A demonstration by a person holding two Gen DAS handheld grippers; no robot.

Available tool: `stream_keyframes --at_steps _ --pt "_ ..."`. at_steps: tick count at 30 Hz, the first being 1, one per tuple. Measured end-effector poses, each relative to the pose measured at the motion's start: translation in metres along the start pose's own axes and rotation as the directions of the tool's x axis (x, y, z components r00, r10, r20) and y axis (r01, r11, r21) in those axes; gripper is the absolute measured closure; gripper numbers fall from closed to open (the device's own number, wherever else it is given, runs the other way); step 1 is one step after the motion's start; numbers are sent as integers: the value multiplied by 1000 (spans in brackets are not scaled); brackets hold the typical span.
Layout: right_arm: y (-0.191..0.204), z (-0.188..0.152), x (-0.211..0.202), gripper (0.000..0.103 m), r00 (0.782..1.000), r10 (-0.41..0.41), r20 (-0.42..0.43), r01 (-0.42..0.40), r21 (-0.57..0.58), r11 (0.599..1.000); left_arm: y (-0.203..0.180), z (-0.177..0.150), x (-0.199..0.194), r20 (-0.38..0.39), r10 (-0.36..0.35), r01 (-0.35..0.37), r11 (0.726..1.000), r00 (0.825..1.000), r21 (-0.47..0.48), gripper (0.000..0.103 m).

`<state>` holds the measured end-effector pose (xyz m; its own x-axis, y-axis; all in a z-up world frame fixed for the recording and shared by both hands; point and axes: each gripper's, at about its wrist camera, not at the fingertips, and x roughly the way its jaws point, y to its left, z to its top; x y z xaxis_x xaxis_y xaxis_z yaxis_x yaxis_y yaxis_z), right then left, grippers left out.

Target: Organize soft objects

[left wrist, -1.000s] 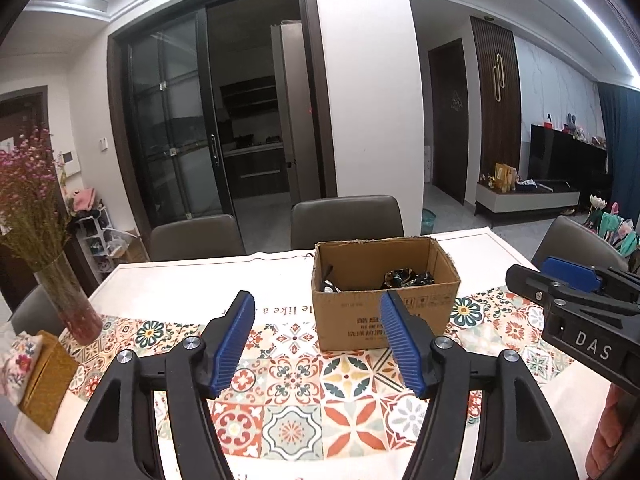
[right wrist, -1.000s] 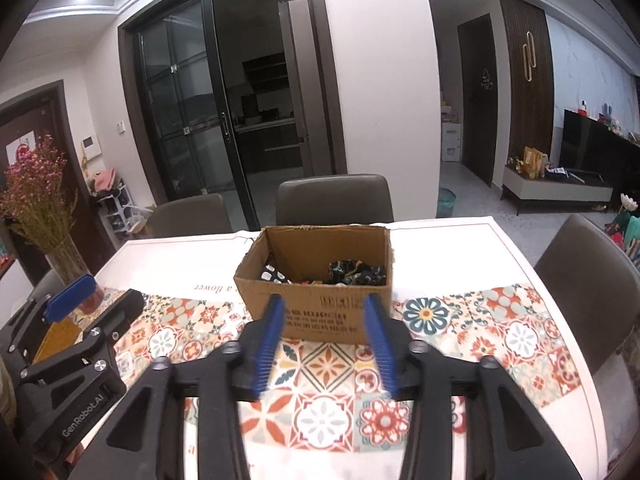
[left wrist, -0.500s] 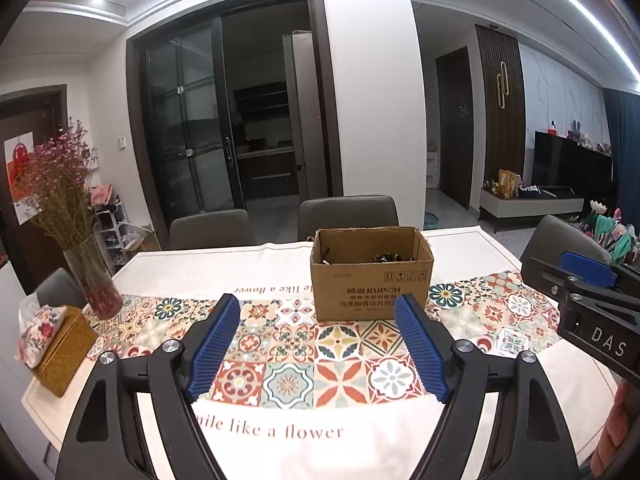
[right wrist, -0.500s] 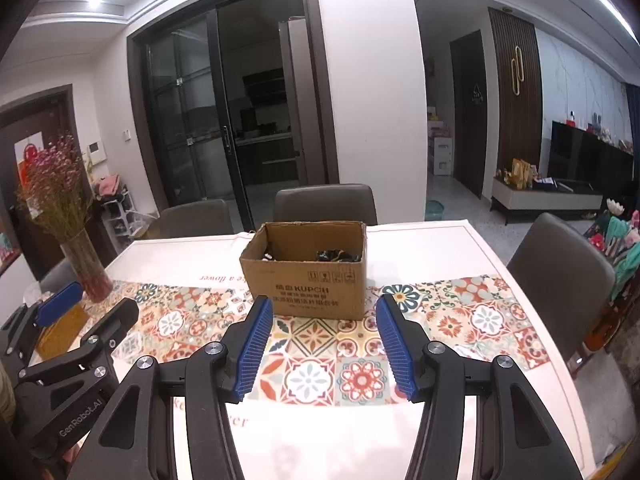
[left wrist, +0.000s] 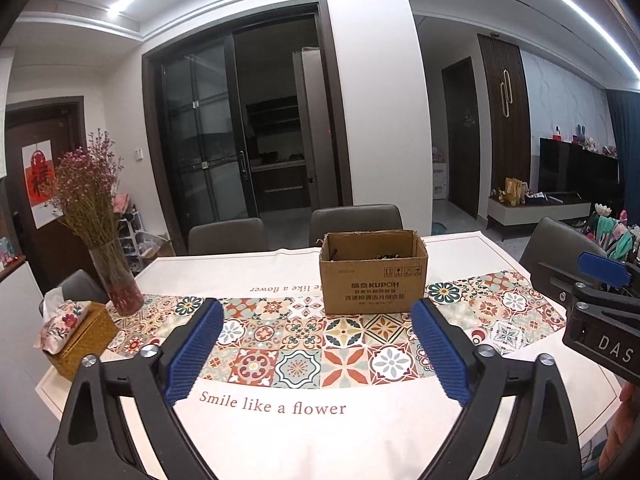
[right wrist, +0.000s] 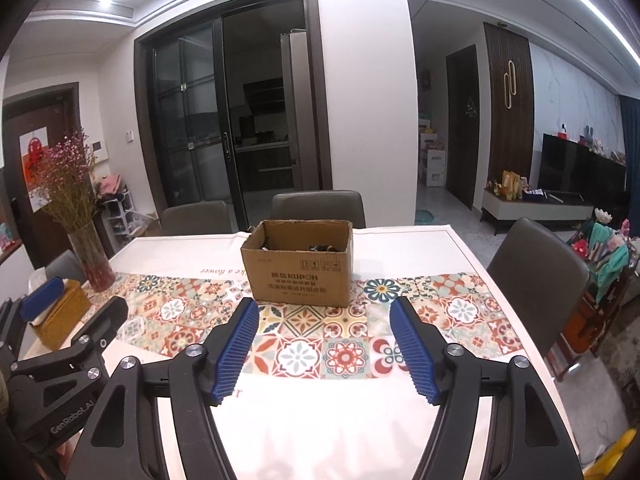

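Note:
An open brown cardboard box [left wrist: 374,274] stands on the patterned tablecloth in the middle of the table; it also shows in the right wrist view [right wrist: 298,266]. Dark soft items [right wrist: 320,247] lie inside it, mostly hidden by its walls. My left gripper [left wrist: 316,312] is open and empty, held back over the table's near edge. My right gripper [right wrist: 324,308] is open and empty, also well short of the box. Each gripper shows at the edge of the other's view.
A glass vase of dried pink flowers [left wrist: 114,276] and a tissue box in a yellow holder [left wrist: 76,332] stand at the table's left. Grey chairs [right wrist: 318,208] line the far side, and one chair [right wrist: 538,264] stands at the right.
Both grippers have pulled back and away from the box, which now looks smaller and farther. Both stay open and empty, and the right's jaws have spread wider.

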<state>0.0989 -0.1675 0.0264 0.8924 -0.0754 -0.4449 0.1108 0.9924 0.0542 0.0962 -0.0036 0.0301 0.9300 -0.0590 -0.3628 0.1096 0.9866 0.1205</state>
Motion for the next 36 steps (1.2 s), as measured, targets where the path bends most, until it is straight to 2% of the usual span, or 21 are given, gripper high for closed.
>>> stream_keyframes --at_steps 5,24,36 --pt "-3 -6 -11 33 1000 7 2 -7 0 1000 -3 -4 -13 10 12 -12 1000 1000 -3 0" --pt "-15 -14 -36 33 1000 6 16 -6 6 1000 -11 -8 -36 21 9 -9 1000 1000 -5 0" --pt "-16 -14 -38 33 1000 9 16 -9 6 1000 -9 -9 -36 24 18 -18 1000 1000 -8 0"
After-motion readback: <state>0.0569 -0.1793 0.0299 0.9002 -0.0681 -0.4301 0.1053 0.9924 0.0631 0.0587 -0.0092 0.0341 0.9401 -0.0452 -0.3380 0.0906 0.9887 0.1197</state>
